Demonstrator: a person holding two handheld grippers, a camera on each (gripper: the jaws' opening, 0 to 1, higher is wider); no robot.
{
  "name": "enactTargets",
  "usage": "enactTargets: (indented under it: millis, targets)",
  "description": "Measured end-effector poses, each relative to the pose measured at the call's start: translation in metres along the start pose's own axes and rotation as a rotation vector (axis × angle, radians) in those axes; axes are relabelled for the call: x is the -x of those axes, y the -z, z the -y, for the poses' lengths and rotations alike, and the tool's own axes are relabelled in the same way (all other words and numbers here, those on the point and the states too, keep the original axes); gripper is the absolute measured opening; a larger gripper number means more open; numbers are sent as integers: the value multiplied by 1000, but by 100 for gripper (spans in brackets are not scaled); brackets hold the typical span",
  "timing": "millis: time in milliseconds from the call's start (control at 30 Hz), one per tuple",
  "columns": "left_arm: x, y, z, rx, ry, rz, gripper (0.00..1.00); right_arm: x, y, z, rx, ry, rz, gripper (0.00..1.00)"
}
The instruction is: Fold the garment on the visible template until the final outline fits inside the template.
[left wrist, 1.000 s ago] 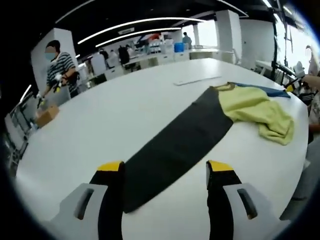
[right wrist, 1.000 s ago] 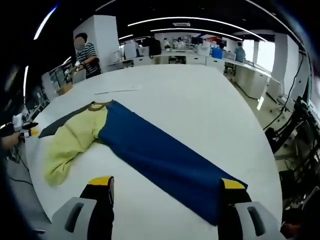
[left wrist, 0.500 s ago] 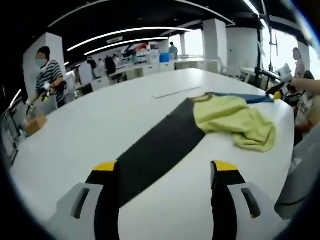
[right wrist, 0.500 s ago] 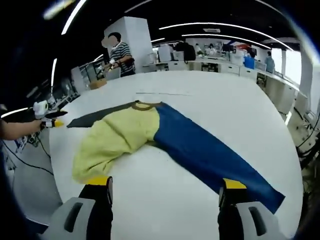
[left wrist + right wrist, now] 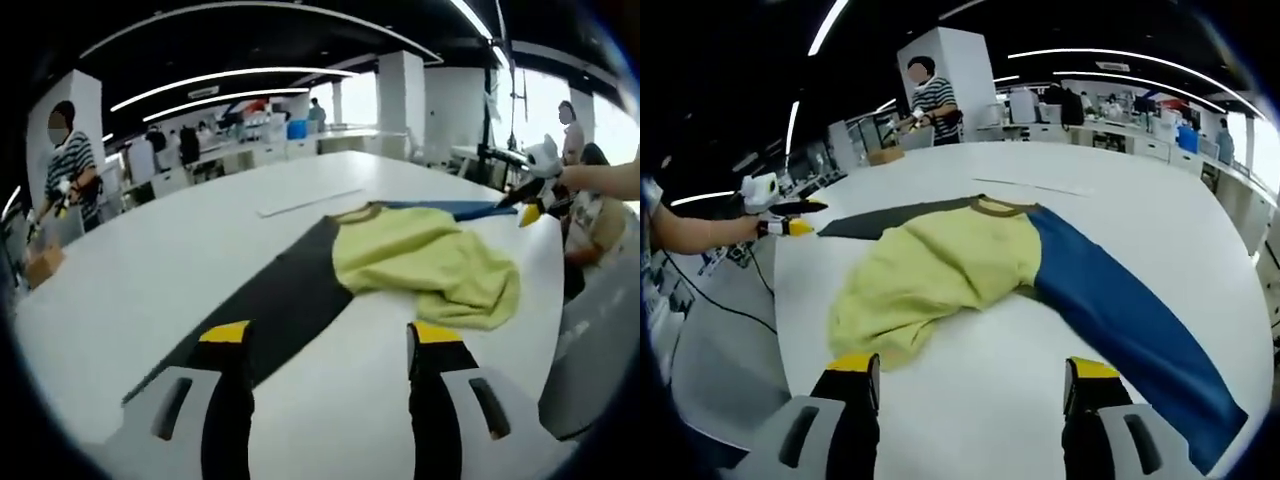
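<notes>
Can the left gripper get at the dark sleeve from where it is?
Probably yes. The left gripper is open, the dark sleeve runs up the bare table from between its jaws, and nothing lies between them.

One garment (image 5: pixel 970 265) lies on one white table (image 5: pixel 940 400), with three parts to count: one yellow body, one dark sleeve (image 5: pixel 255 305) toward the left of the left gripper view, and one blue sleeve (image 5: pixel 1120 320) toward the right of the right gripper view. Two grippers are counted, the left gripper (image 5: pixel 325 345) and the right gripper (image 5: pixel 970 370), each with two yellow-tipped jaws at the bottom of its view. One person in a striped shirt (image 5: pixel 935 100) stands at upper left, and one pale strip (image 5: pixel 305 202) lies on the table past the collar.
</notes>
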State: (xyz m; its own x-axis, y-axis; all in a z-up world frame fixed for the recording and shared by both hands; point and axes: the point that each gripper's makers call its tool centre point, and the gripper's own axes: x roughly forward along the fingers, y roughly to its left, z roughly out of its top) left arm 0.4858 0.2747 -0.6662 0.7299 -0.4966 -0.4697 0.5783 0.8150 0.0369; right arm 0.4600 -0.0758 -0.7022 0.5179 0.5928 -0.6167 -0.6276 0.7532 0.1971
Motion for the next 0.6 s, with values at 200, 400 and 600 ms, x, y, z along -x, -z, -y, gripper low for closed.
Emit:
enactTargets:
  millis: [200,400,600]
  targets:
    - [-19,-1,23,-10,58,-2,57,-14,1,-10,25,-44,2,59]
    - [-39,-2,38,-15,108,10,50,-28,2,-17,25,-69,-4,46]
    - [-59,1,56,-40,164,-19,41,-41,3,-26,33,-97,-14,35]
